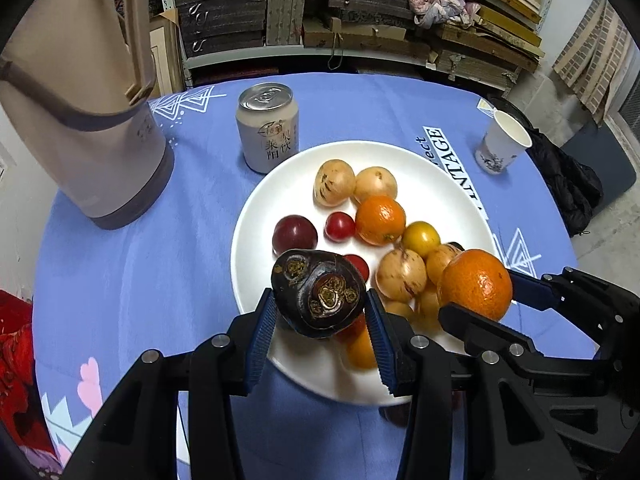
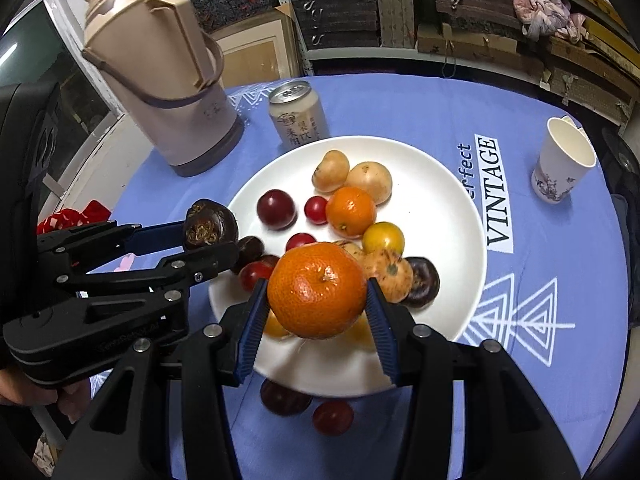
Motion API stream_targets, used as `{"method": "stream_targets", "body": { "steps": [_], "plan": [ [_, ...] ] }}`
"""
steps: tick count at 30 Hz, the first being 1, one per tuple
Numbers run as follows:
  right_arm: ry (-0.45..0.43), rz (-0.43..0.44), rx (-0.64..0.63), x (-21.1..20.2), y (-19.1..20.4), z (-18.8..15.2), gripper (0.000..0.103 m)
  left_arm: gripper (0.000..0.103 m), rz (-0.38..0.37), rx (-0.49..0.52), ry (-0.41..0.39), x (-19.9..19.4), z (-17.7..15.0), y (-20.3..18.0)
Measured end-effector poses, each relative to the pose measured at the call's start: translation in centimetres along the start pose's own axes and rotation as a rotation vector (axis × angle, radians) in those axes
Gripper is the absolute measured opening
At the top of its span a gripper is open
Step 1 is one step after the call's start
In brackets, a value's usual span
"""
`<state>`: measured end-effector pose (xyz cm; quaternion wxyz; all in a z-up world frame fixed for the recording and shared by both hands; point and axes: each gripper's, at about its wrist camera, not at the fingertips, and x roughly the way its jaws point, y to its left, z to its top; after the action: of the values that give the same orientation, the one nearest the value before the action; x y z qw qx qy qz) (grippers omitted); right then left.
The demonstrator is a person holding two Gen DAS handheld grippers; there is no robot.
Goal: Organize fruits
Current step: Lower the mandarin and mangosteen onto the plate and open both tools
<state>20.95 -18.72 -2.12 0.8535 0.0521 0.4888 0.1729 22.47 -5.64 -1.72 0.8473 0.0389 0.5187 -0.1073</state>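
Left gripper (image 1: pixel 320 312) clamps a dark mangosteen (image 1: pixel 318 292), held above the near rim of the white plate (image 1: pixel 452 184). Right gripper (image 2: pixel 316 300) clamps a large orange (image 2: pixel 317 290), also raised over the plate's near side, just right of the left one. The plate sits mid-tabletop (image 1: pixel 160 264) with a smaller orange (image 1: pixel 380 220), pale round fruits, red and yellow ones. Two dark red fruits (image 2: pixel 286 398) lie on the cloth by the plate's near rim. Can (image 1: pixel 268 128) and thermos (image 1: pixel 80 120) toward the far-left edge, paper cup (image 1: pixel 502 142) far right.
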Motion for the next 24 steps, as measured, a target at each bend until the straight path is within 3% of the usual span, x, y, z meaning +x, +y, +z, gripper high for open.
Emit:
{"method": "stream_targets", "body": {
  "steps": [10,12,14,24],
  "plan": [
    [0.018,-0.049,0.004,2.6,-0.9,1.7,0.048,0.046,0.054,-0.015,0.032,3.4,1.4,0.8],
    [0.016,-0.043,0.012,2.8,-1.0,1.7,0.048,0.05,0.072,-0.021,0.031,3.6,1.6,1.0],
    [0.012,-0.042,0.014,2.6,-1.0,1.6,0.048,0.062,0.084,-0.035,0.023,3.4,1.6,1.3],
    [-0.005,-0.031,0.027,0.4,-0.6,0.8,0.056,0.072,0.079,-0.063,0.021,1.2,0.4,1.5]
  ]
}}
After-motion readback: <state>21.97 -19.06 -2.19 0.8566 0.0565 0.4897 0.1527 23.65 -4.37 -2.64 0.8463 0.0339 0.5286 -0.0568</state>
